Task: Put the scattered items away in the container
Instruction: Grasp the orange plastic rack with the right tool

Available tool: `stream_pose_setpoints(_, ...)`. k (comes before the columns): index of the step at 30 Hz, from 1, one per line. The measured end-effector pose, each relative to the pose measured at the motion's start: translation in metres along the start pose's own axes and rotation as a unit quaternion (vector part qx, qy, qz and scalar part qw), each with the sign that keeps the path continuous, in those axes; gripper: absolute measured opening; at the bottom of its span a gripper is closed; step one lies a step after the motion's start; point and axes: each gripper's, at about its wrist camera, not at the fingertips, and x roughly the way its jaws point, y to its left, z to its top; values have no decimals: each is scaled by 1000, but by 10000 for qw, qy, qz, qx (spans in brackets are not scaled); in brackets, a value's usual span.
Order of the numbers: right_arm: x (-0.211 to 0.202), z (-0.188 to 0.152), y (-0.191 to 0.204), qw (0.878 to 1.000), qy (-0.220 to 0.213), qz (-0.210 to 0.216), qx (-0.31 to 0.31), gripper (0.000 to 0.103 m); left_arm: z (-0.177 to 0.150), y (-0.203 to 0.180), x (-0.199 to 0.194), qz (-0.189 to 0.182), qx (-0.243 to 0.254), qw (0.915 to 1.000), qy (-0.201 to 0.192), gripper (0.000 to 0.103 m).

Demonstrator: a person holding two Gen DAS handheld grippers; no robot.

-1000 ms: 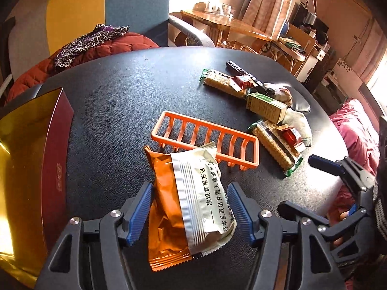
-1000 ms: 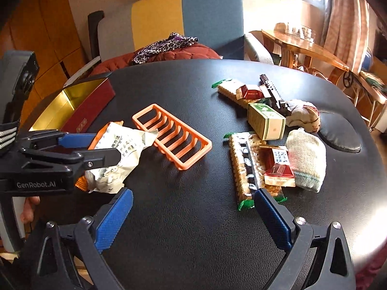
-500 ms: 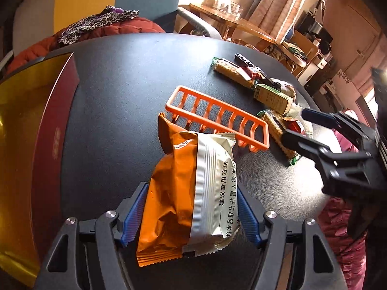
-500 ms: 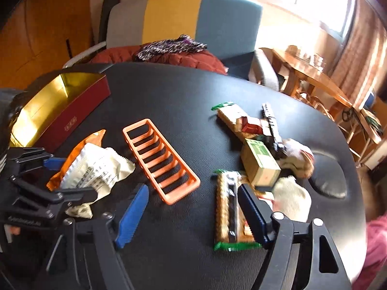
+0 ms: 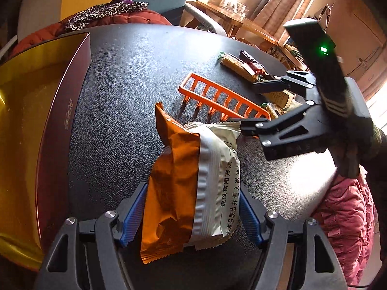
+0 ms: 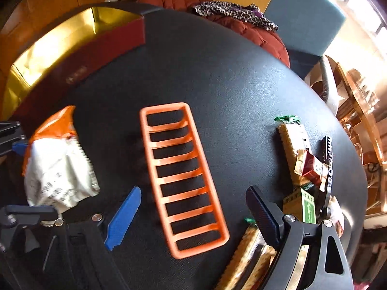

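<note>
In the left wrist view, the left gripper (image 5: 191,213) clamps an orange-and-white snack packet (image 5: 191,188) between its blue pads, the packet standing up from the jaws toward 12 o'clock. The red box with gold lining (image 5: 36,125) lies open at 9 o'clock on the black table (image 5: 125,77). The orange rack (image 5: 222,99) sits past the packet at 1 o'clock, and the right gripper (image 5: 249,107) hangs over it from 3 o'clock, its fingers spread.

In the right wrist view, the right gripper (image 6: 191,215) is wide apart, its fingers on either side of the near end of the orange rack (image 6: 181,174) and not touching it. The packet (image 6: 56,159) is at 9 o'clock, the box (image 6: 79,38) at 10 o'clock. Biscuit packs and small cartons (image 6: 300,159) lie clustered at 3 o'clock.
</note>
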Motion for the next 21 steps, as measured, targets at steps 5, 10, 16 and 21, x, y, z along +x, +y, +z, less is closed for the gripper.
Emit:
stream_pose_setpoints(5,12,0,-11,9994,181,174,258,74,-2,-2,3,29,46,10000,12,73)
stream_pose_setpoints(10,-1,-16,-9,9984,15,29,568,58,-4,-5,5,87,133,9999,-24,75)
stream_pose_setpoints(16,-20,-45,3,9925,-92,-191,1204,57,-6,-9,9,196,253,9995,-69,76)
stream_pose_setpoints(21,-36,-75,16,9792,-174,-408,1981,57,-8,-16,13,384,449,9982,-118,76)
